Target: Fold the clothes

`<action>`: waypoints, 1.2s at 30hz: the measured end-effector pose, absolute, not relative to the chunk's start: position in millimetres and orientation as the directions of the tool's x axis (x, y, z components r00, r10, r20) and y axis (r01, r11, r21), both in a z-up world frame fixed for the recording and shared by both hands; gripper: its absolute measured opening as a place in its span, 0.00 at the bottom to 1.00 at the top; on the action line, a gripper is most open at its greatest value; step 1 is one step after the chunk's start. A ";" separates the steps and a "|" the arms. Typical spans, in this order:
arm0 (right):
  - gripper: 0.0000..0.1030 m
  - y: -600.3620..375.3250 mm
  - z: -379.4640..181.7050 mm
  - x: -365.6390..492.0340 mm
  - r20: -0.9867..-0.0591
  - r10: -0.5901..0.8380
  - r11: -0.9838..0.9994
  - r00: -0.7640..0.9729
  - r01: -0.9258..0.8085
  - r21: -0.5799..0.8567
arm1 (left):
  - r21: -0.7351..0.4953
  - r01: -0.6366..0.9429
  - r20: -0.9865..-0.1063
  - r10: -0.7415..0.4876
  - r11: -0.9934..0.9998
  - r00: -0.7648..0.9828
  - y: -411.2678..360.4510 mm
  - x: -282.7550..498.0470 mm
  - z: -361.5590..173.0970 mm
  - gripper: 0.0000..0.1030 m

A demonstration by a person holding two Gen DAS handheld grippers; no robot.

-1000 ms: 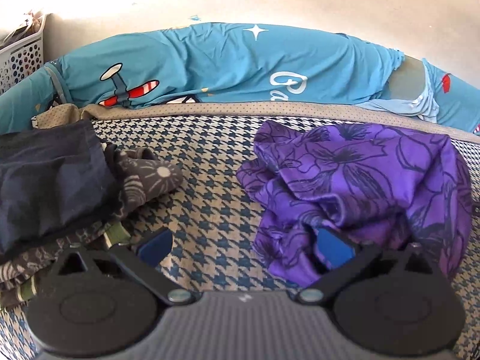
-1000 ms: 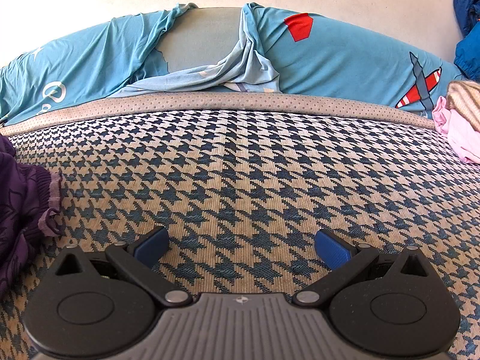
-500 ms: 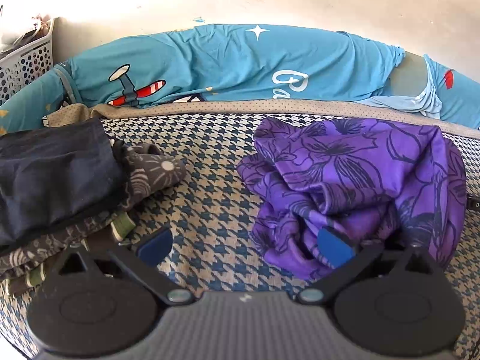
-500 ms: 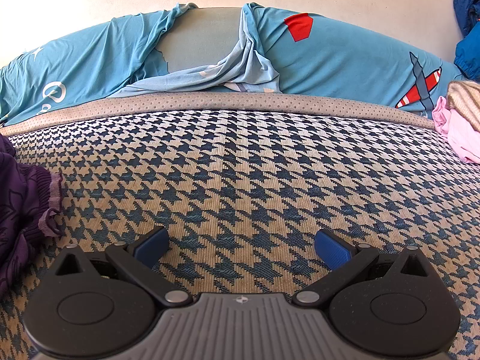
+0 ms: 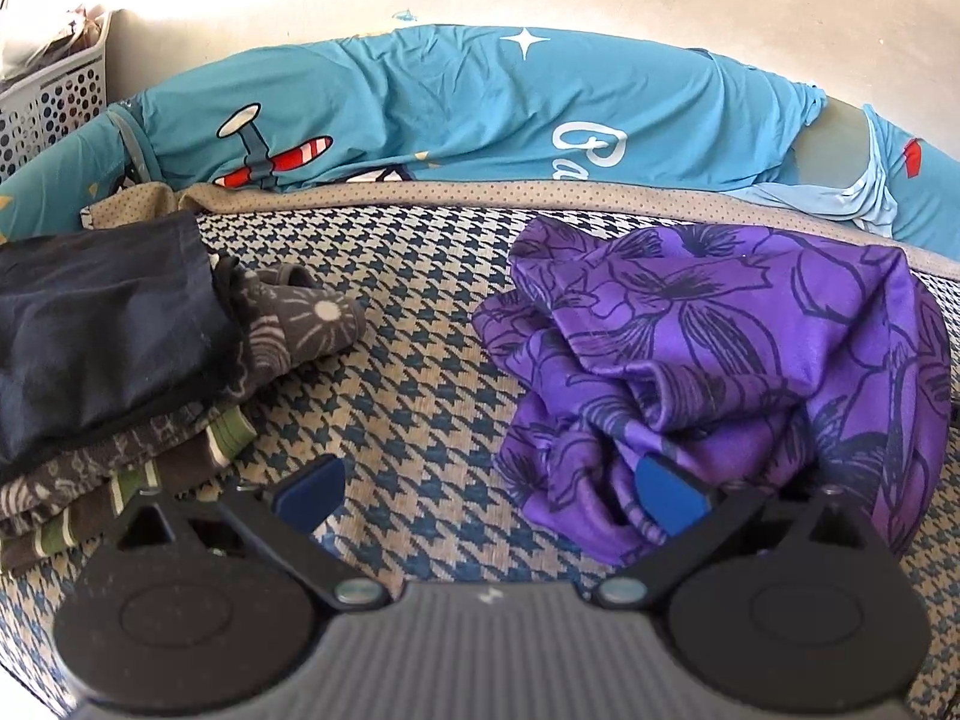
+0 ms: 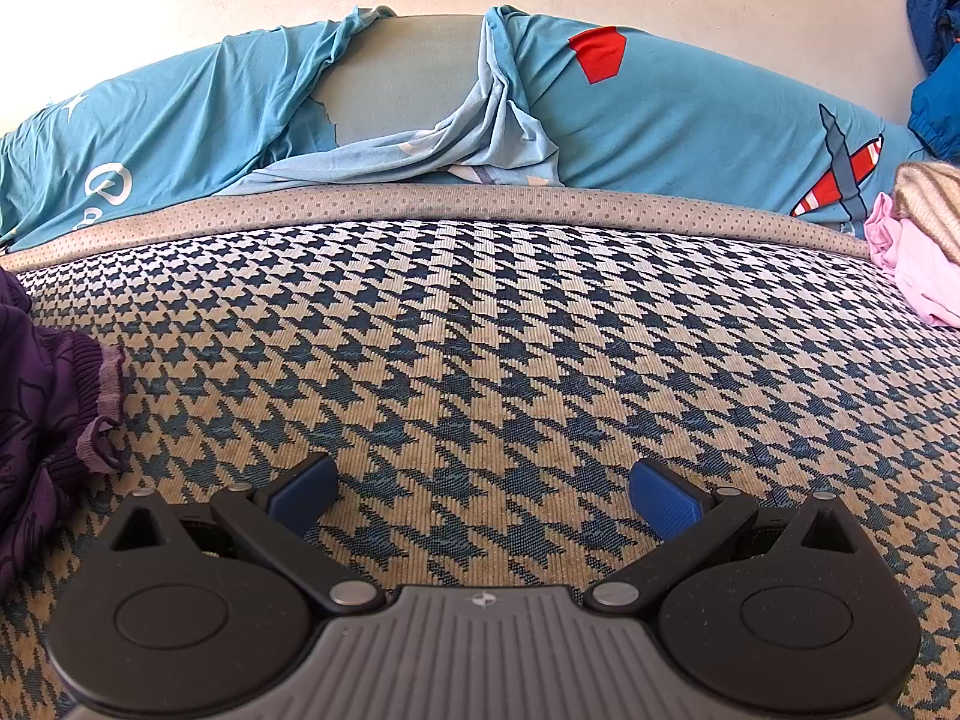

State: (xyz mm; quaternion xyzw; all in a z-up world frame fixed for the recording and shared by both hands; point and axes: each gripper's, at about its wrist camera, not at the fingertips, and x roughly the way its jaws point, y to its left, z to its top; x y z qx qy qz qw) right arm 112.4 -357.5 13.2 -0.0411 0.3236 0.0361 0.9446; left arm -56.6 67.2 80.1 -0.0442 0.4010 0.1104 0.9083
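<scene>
A crumpled purple floral garment (image 5: pixel 720 360) lies on the houndstooth cover (image 5: pixel 408 396), right of centre in the left wrist view. My left gripper (image 5: pixel 489 495) is open just above the cover, its right pad (image 5: pixel 666 495) against the garment's near folds, nothing between the fingers. A stack of folded clothes (image 5: pixel 102 360), dark navy on top, sits at the left. In the right wrist view the purple garment (image 6: pixel 42 408) shows only at the left edge. My right gripper (image 6: pixel 483 498) is open over bare cover (image 6: pixel 510 360).
A long teal pillow (image 5: pixel 450 114) with a plane print lines the wall behind. A white perforated basket (image 5: pixel 48 102) stands at the far left. Pink and striped clothes (image 6: pixel 918 246) lie at the right edge of the right wrist view, below a blue garment (image 6: pixel 936 78).
The left gripper has drifted slightly left and back, so the purple garment sits further right and lower in its view. The right gripper has stayed still.
</scene>
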 end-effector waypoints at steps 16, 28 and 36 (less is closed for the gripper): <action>1.00 -351.9 19.6 103.7 -0.655 0.026 0.995 0.755 -0.085 -0.058 | -0.035 -0.261 -0.755 0.145 0.965 0.640 72.7 -62.8 70.5 1.00; 1.00 -334.2 34.1 84.5 -0.753 0.054 0.994 0.656 -0.109 -0.023 | -0.078 -0.313 -0.761 0.147 0.946 0.632 66.6 -85.3 58.5 1.00; 1.00 -318.6 48.8 52.2 -0.755 0.082 0.986 0.650 -0.163 -0.033 | -0.096 -0.333 -0.784 0.134 0.938 0.607 60.5 -106.2 50.6 1.00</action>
